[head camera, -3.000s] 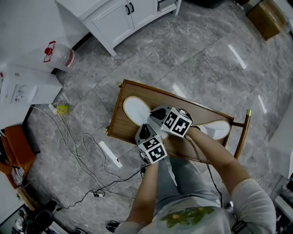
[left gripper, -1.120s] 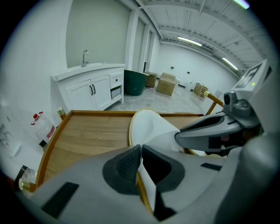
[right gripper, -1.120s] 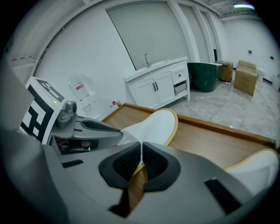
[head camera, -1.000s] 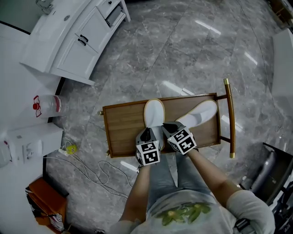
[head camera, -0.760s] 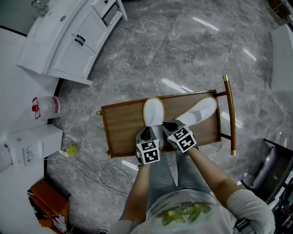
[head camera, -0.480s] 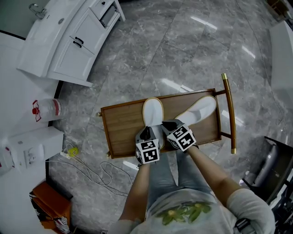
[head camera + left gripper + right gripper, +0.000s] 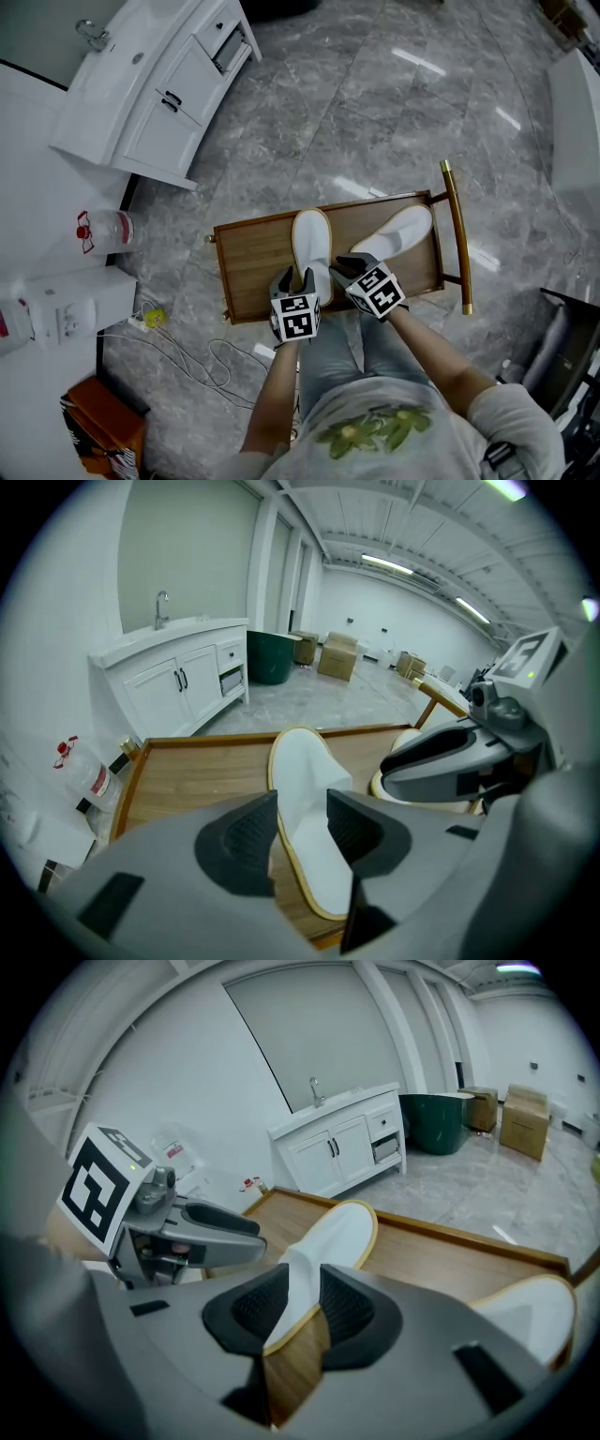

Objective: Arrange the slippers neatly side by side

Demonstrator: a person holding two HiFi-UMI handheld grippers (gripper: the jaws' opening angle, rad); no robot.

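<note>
White slippers sit on a rimmed wooden table (image 7: pixel 251 265) amid open marble floor (image 7: pixel 375 122), with bare wood free to their left. The left slipper (image 7: pixel 310 239) (image 7: pixel 300 789) (image 7: pixel 337 1232) runs straight across, toe away from the person; the right slipper (image 7: pixel 401 232) slants toward the far right corner (not parallel). The left claw (image 7: pixel 298 279) (image 7: pixel 302 832) and right claw (image 7: pixel 347 265) (image 7: pixel 305 1312), jaws just opening, hang over the left slipper's heel, its edge between the pads, gripping nothing; the red label on the bottle (image 7: pixel 105 228) is unreadable.

Slippers (image 7: pixel 311 239) are matt white cloth with tan edging. Bench (image 7: pixel 253 272) is smooth varnished wood, handle (image 7: pixel 454 234) brass-look metal. Floor (image 7: pixel 375 103) is glossy grey marble.
</note>
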